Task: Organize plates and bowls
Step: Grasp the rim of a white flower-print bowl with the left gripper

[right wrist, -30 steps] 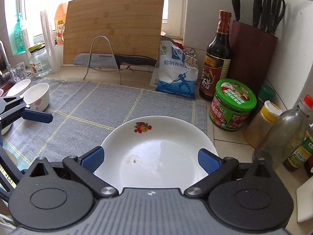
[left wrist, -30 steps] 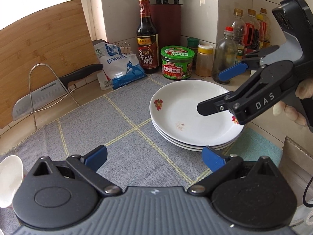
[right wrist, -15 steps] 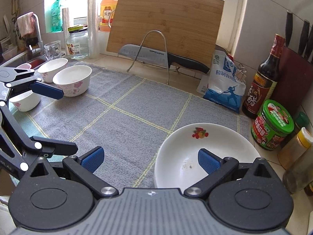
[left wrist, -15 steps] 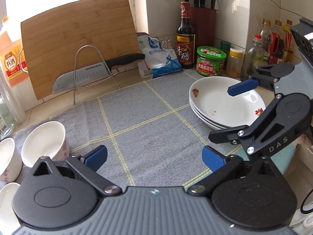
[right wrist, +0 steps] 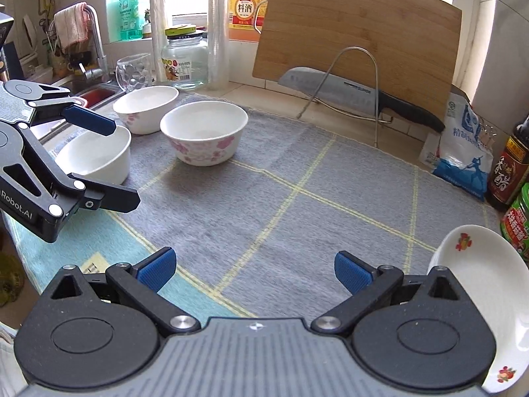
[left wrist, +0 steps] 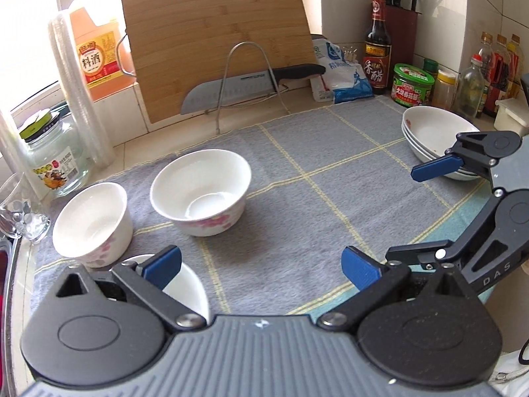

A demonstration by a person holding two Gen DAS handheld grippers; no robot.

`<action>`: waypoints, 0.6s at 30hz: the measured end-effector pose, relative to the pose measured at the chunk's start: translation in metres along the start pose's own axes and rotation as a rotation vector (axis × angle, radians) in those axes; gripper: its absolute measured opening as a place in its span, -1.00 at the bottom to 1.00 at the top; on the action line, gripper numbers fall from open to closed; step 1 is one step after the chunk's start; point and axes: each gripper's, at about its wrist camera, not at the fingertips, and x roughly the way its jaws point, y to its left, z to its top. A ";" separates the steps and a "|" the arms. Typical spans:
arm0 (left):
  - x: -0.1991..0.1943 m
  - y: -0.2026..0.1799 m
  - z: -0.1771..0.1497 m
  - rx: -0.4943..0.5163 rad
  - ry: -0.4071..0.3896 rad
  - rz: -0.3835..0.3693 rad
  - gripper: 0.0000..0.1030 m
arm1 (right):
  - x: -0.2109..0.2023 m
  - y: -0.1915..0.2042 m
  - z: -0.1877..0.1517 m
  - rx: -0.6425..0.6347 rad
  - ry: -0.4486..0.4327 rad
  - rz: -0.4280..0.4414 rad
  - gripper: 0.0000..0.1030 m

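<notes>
Three white bowls with pink flowers stand at the left of the grey mat [left wrist: 297, 205]: a middle bowl [left wrist: 200, 195], a left bowl [left wrist: 91, 223] and a near bowl [left wrist: 185, 284] partly under my left gripper [left wrist: 261, 264]. That gripper is open and empty, above the mat. A stack of white plates [left wrist: 429, 135] sits at the right. My right gripper [right wrist: 253, 269] is open and empty, above the mat left of the plates [right wrist: 479, 284]. The middle bowl [right wrist: 203, 135] lies ahead of it.
A bamboo cutting board [left wrist: 215, 39] and a knife [left wrist: 244, 87] on a wire rack stand at the back. Bottles, a green-lidded jar [left wrist: 413, 84] and a knife block fill the back right. A glass jar [left wrist: 54, 157] and sink [right wrist: 96, 94] are at the left.
Both grippers have swung left, away from the plate stack, which has slid to the right edge of both views. The three bowls have come into view. Both grippers stay open.
</notes>
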 end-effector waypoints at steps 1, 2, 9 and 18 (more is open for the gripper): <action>-0.002 0.009 -0.002 0.004 0.001 0.008 0.99 | 0.003 0.007 0.004 -0.001 -0.001 0.006 1.00; -0.004 0.016 -0.003 0.006 0.002 0.015 0.99 | 0.007 0.014 0.007 -0.011 -0.002 0.011 1.00; -0.014 0.080 -0.020 -0.056 0.019 0.058 0.99 | 0.025 0.076 0.034 -0.125 0.018 0.064 1.00; -0.002 0.129 -0.035 -0.098 0.067 0.042 0.94 | 0.052 0.141 0.058 -0.212 -0.009 0.179 1.00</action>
